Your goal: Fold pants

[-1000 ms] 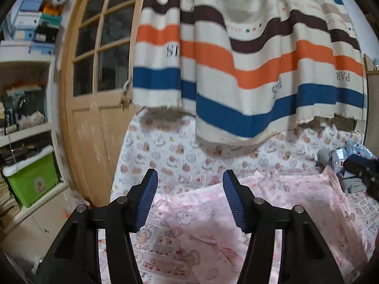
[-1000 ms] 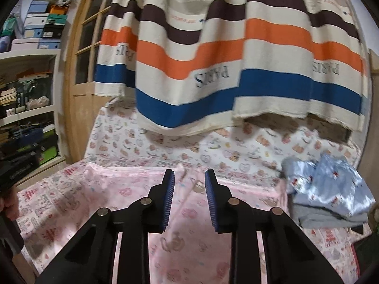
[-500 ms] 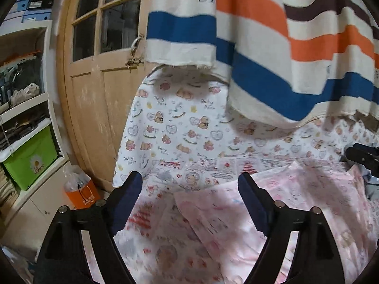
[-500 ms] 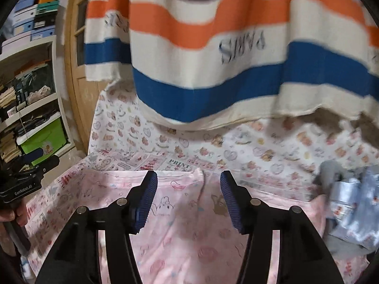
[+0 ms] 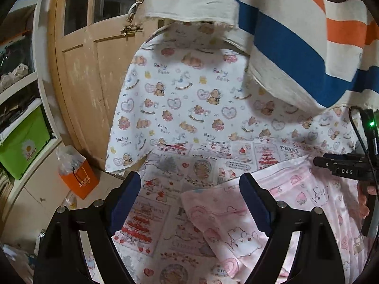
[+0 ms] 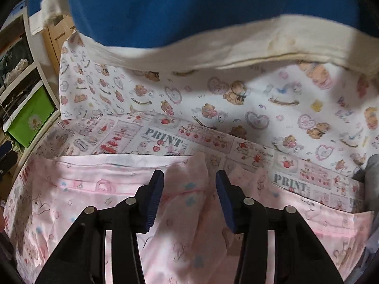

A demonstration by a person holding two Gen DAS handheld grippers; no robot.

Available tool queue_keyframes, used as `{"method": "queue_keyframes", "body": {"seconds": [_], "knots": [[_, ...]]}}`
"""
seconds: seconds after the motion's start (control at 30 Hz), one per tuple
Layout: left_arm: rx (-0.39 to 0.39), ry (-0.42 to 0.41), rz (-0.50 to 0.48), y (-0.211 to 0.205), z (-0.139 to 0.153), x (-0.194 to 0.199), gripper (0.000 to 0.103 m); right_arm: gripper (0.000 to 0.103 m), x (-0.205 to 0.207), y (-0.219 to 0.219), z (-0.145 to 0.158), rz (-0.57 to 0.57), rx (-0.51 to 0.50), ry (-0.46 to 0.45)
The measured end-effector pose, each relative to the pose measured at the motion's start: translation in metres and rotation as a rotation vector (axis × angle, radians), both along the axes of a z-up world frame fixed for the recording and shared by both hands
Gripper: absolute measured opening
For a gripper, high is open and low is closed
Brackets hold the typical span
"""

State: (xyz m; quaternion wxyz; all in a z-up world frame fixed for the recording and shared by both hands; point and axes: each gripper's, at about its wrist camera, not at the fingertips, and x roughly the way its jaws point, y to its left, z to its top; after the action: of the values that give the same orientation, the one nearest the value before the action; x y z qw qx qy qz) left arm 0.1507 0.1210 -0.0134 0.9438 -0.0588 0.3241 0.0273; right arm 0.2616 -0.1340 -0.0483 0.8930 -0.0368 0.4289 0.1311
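Two handheld grippers hover with jaws spread wide over a pair of pink printed pants [image 6: 99, 203] laid flat on a cartoon-print bedsheet [image 5: 194, 163], neither tool holding any cloth. Seen from its own camera, the left gripper [image 5: 189, 198] frames the near corner of the pink fabric, which lies from the centre toward 4 o'clock between and beyond its blue-padded fingers [image 5: 125, 198]; the stance suggests it is lining up to take that edge. The right gripper [image 6: 189, 198] points toward 12 o'clock over a raised ridge in the middle of the garment, where the fabric bunches between the two panels; whether its fingers touch the cloth cannot be told. The pants appear spread out rather than folded, so the folding seems to be at an early stage, with both tools placed at separate points probably so the cloth can be lifted evenly. A teddy-bear sheet [image 6: 260, 108] drapes upright at 12 o'clock behind the work surface, and a blue, white and orange striped cloth [image 5: 296, 37] hangs over it from above. At 9 o'clock in the left view stand a wooden door [image 5: 94, 75], a green storage box [image 5: 23, 146] and an orange bag [image 5: 79, 179]. A grey garment [image 6: 370, 168] sits at the right view's 3 o'clock edge.
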Motion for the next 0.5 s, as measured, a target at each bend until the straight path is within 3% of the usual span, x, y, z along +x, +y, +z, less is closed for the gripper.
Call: {"method": "queue_keyframes", "body": {"seconds": [0.07,0.13,0.37,0.5], "knots": [[-0.013,-0.004,-0.001,0.001,-0.001,0.002,0.084,0.031,0.005,0.000,-0.004,0.008,0.004,0.014],[-0.018,-0.011,-0.005,0.001,-0.003,0.003,0.084,0.009,0.006,0.001,-0.006,0.010,0.005,0.013],[-0.017,-0.006,-0.013,-0.003,-0.008,0.006,0.084,0.004,0.011,-0.017,-0.004,-0.081,0.046,-0.032],[-0.060,0.025,-0.020,0.000,-0.014,0.011,0.084,0.001,0.017,-0.030,-0.008,-0.153,0.002,-0.065]]}}
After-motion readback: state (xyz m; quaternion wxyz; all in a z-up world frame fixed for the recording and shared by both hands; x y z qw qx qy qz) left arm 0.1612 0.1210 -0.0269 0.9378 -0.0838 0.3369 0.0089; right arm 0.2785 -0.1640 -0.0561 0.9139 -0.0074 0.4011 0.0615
